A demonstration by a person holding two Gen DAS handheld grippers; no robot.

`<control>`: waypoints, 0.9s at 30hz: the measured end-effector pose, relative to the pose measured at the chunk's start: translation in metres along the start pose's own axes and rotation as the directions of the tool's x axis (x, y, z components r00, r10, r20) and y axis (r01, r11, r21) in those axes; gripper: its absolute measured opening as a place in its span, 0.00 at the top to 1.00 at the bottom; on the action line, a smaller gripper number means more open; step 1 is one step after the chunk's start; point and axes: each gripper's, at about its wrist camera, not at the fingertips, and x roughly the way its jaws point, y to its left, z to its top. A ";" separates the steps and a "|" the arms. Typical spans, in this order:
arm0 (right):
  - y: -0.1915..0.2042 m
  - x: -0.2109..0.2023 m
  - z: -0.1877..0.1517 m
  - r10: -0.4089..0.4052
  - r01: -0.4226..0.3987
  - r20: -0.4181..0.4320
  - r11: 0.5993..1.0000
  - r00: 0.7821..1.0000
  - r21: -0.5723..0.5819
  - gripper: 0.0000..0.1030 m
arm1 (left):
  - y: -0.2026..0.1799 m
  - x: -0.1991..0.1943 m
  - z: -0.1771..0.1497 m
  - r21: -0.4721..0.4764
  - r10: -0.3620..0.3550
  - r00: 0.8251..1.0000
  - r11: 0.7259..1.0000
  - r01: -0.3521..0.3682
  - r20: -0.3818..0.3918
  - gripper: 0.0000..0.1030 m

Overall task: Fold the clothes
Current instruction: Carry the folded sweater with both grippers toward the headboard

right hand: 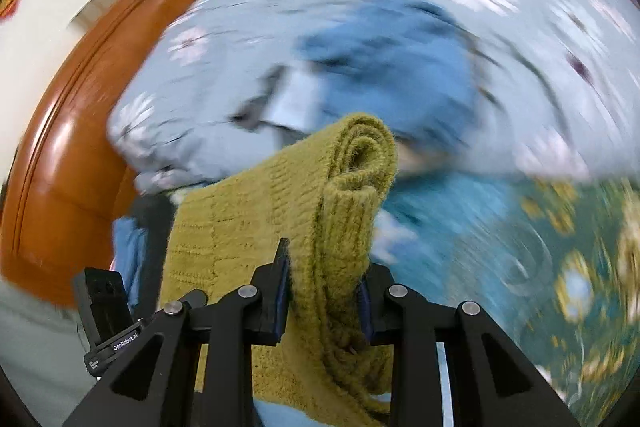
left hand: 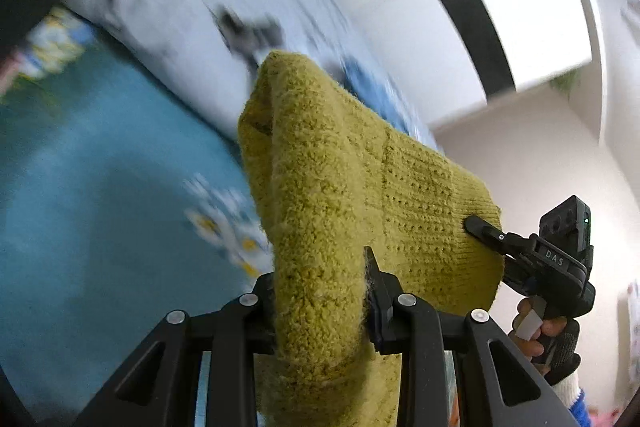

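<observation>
You hold the sweater (left hand: 320, 195) aloft above the bed (left hand: 100, 187).
Your left gripper (left hand: 320, 291) and right gripper (right hand: 324, 287) each pinch a bunched fold, the knit stretched between them.

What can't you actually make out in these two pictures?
- Yellow-green knit garment: its type; bunched, cut off by the bottom edge in both views.
- Blue clothes on the bedding: motion-blurred, right wrist view.
- Left gripper, right gripper: inner pads buried in knit.
</observation>
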 end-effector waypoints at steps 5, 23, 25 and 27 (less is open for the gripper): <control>0.124 0.048 0.035 0.064 -0.078 -0.074 0.973 0.995 -0.219 0.72 | 0.043 -0.090 0.021 -0.084 0.063 0.976 0.995 -0.047 0.209 0.68; 0.460 0.219 0.000 0.079 -0.340 -0.394 0.675 0.916 -0.655 0.72 | 0.198 -0.310 0.002 -0.413 0.362 0.731 0.903 -0.121 0.578 0.68; 0.480 0.237 -0.005 0.062 -0.353 -0.416 0.647 0.907 -0.675 0.72 | 0.212 -0.311 0.004 -0.430 0.378 0.719 0.895 -0.121 0.583 0.68; 0.500 0.254 -0.009 0.042 -0.363 -0.433 0.620 0.901 -0.696 0.72 | 0.224 -0.317 0.006 -0.450 0.390 0.708 0.886 -0.113 0.589 0.68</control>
